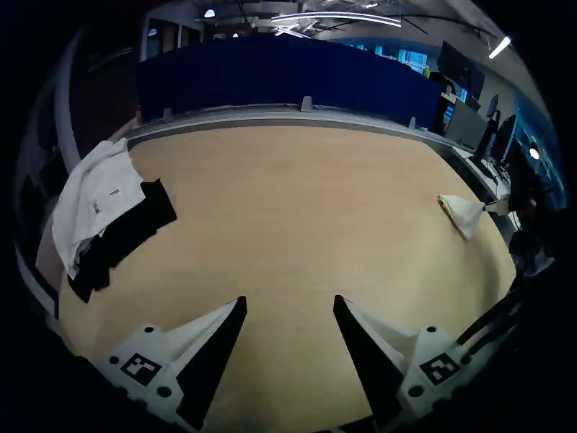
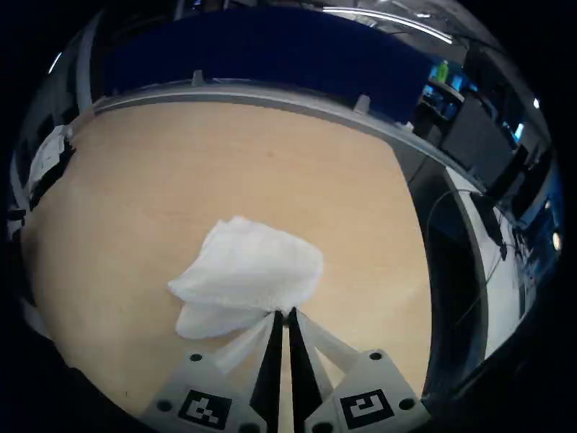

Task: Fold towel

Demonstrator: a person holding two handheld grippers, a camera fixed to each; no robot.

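Note:
A white towel (image 2: 249,278) hangs bunched over the wooden table (image 2: 216,173), pinched by its edge in my right gripper (image 2: 283,315), whose fingers are shut on the cloth. In the left gripper view the same towel (image 1: 461,211) appears at the far right, held up by the right gripper (image 1: 492,208). My left gripper (image 1: 290,307) hovers open above the near part of the table (image 1: 303,216) with nothing between its fingers.
A pile of white cloth (image 1: 94,198) and black cloth (image 1: 126,234) lies at the table's left edge. A blue partition (image 1: 288,72) runs behind the far rim. Monitors and desks (image 1: 476,123) stand to the right.

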